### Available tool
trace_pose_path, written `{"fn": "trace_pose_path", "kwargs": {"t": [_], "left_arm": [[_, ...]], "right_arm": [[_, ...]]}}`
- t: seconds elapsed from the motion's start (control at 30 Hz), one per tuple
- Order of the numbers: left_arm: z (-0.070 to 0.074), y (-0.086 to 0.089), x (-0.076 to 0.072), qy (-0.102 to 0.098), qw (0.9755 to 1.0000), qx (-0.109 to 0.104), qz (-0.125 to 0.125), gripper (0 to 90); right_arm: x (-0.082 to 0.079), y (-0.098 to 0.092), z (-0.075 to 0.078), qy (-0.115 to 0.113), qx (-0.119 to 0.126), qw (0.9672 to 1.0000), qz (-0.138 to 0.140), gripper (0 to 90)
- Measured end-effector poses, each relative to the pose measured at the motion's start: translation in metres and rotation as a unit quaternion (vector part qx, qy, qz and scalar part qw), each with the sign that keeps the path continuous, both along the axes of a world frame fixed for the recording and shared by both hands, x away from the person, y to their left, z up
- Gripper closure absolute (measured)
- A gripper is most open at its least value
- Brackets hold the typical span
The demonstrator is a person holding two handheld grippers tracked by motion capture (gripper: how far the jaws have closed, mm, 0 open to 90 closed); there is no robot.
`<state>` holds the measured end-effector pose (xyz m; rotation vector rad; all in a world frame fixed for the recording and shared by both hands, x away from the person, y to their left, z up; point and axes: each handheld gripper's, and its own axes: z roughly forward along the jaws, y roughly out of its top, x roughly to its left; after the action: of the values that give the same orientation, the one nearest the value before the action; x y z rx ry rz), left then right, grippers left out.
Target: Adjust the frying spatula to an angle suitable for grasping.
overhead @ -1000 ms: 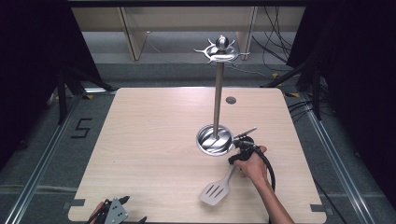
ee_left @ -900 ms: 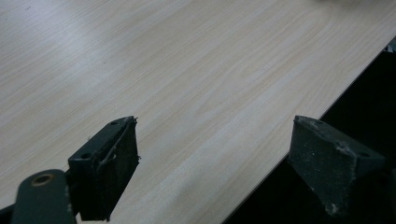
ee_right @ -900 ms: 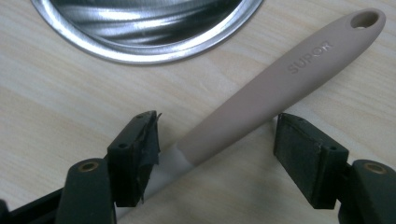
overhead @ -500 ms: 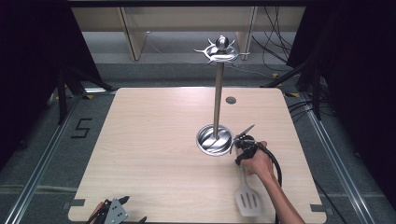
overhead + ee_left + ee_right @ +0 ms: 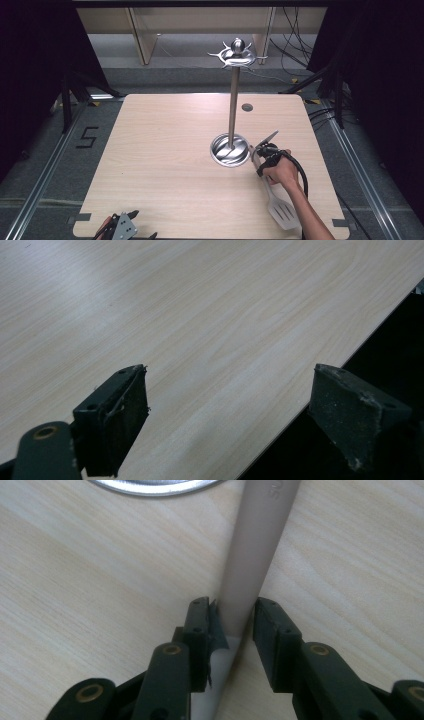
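The grey plastic slotted spatula (image 5: 274,192) lies flat on the pale wooden table (image 5: 165,150), at its right side towards the person's edge. Its slotted blade rests closest to that edge and its long handle (image 5: 255,545) runs away from it, the far tip ending just beside the round steel base of the tall utensil stand (image 5: 230,149). So the long axis points from the near right part of the table up towards the stand, only a little off the line of the forearm.

The right gripper (image 5: 231,622) sits over the handle, well up from the blade. In the right gripper view its two black jaws straddle the handle from either side, and they have just been closing with the handle between them. The left pad looks to be touching the handle and the right is at most a sliver off it, which I take for a grip taken or nearly so.

The left gripper (image 5: 227,415) hangs at the table's near left edge, jaws wide apart with nothing in them, well apart from the spatula. The right hand (image 5: 284,172) is plainly the nearer one.

The stand's hooked crown (image 5: 237,54) is high above the base, so I judge any lift must swing the handle end upward.
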<state>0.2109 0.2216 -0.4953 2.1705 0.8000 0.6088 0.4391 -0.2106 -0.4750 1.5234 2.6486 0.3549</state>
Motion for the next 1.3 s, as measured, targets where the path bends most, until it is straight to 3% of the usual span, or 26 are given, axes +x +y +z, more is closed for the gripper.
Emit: {"fn": "trace_pose_path", "kwargs": {"t": [0.03,0.13,0.17,0.2,0.23,0.27,0.4,0.43,0.47,0.5,0.53,0.6,0.63,0.67,0.77,0.8,0.87,0.93,1.0,1.03,1.07,1.1,1.17,1.2,1.27,1.3], "left_arm": [[0.0,-0.001,-0.001,0.007,1.0,-0.005,0.003,15.1],[0.0,0.0,0.001,0.0,1.0,0.001,0.0,15.1],[-0.002,-0.002,-0.001,0.007,0.9998,-0.016,0.012,15.1],[-0.002,-0.002,-0.001,0.007,0.9998,-0.016,0.012,15.1],[0.0,0.001,0.001,0.006,1.0,0.005,0.0,15.1],[0.0,0.001,0.001,0.006,1.0,0.007,-0.001,15.1],[-0.001,-0.001,0.0,0.005,0.9999,0.001,0.013,15.1],[-0.001,-0.001,0.0,0.006,0.9999,-0.008,0.009,15.1],[-0.002,-0.001,-0.001,0.009,0.9998,-0.012,0.012,15.1],[-0.002,-0.001,-0.001,0.01,0.9998,-0.013,0.012,15.1],[0.0,0.0,0.001,0.004,1.0,0.0,0.0,15.1],[0.0,0.0,0.001,0.004,1.0,-0.001,0.0,15.1],[-0.002,-0.002,-0.001,0.008,0.9998,-0.016,0.011,15.1],[-0.001,0.0,0.001,-0.001,1.0,-0.003,-0.006,15.1],[-0.001,-0.001,0.001,0.004,1.0,-0.002,0.0,15.1],[-0.002,-0.002,-0.001,0.006,0.9998,-0.015,0.009,15.1],[0.0,-0.001,-0.001,0.004,1.0,-0.007,0.004,15.1],[-0.002,-0.001,0.0,0.002,0.9999,-0.011,0.006,15.1],[-0.002,0.0,-0.001,0.005,0.9999,-0.006,0.009,15.2],[-0.002,-0.001,-0.001,0.005,0.9998,-0.012,0.013,15.2],[0.0,0.001,0.0,0.004,1.0,0.0,0.002,15.2],[0.0,0.001,0.0,0.001,1.0,-0.001,0.0,15.2],[0.0,0.001,-0.001,0.002,1.0,0.001,0.002,15.2],[0.0,0.001,-0.001,0.002,1.0,0.001,0.002,15.2],[0.0,0.001,0.0,0.003,1.0,-0.002,0.003,15.2],[-0.001,0.0,0.0,0.001,1.0,0.0,0.004,15.2]], "right_arm": [[-0.001,0.0,-0.001,0.0,0.002,0.9999,-0.015,70.6],[-0.002,0.0,0.002,-0.001,0.009,0.9999,-0.011,73.0],[-0.003,0.0,0.003,0.001,0.019,0.9994,-0.028,74.3],[-0.003,0.0,0.003,0.001,0.019,0.9994,-0.028,74.3],[-0.004,-0.004,0.002,-0.018,0.021,0.9995,-0.014,74.6],[-0.003,-0.006,0.003,-0.015,0.008,0.9998,-0.012,74.6],[-0.006,-0.009,0.007,-0.03,0.032,0.9988,-0.022,74.6],[-0.007,-0.013,0.009,-0.048,0.043,0.9979,-0.009,74.7],[-0.008,-0.013,0.012,-0.047,0.054,0.9974,-0.013,74.7],[-0.009,-0.017,0.012,-0.069,0.049,0.9964,0.002,74.7],[-0.01,-0.018,0.014,-0.075,0.054,0.9957,0.003,74.7],[-0.012,-0.02,0.017,-0.086,0.062,0.9943,0.004,74.7],[-0.017,-0.021,0.022,-0.099,0.073,0.9924,0.002,74.6],[-0.02,-0.018,0.026,-0.1,0.077,0.9918,-0.021,74.6],[-0.026,-0.02,0.029,-0.116,0.079,0.9899,-0.015,74.6],[-0.032,-0.02,0.034,-0.126,0.095,0.9874,-0.006,74.7],[-0.035,-0.021,0.036,-0.133,0.098,0.9862,-0.006,74.6],[-0.044,-0.021,0.037,-0.176,0.11,0.9782,-0.009,74.7],[-0.051,-0.021,0.041,-0.194,0.112,0.9745,0.01,74.7],[-0.052,-0.023,0.043,-0.217,0.109,0.9697,0.028,74.7],[-0.056,-0.022,0.045,-0.215,0.108,0.9705,0.019,74.7],[-0.062,-0.021,0.047,-0.229,0.116,0.9665,0.01,74.7],[-0.067,-0.023,0.05,-0.242,0.122,0.9625,0.016,74.7],[-0.067,-0.023,0.05,-0.242,0.122,0.9625,0.016,74.7],[-0.07,-0.028,0.051,-0.271,0.129,0.9537,0.023,74.7],[-0.073,-0.029,0.052,-0.276,0.138,0.9511,0.022,74.7]]}}
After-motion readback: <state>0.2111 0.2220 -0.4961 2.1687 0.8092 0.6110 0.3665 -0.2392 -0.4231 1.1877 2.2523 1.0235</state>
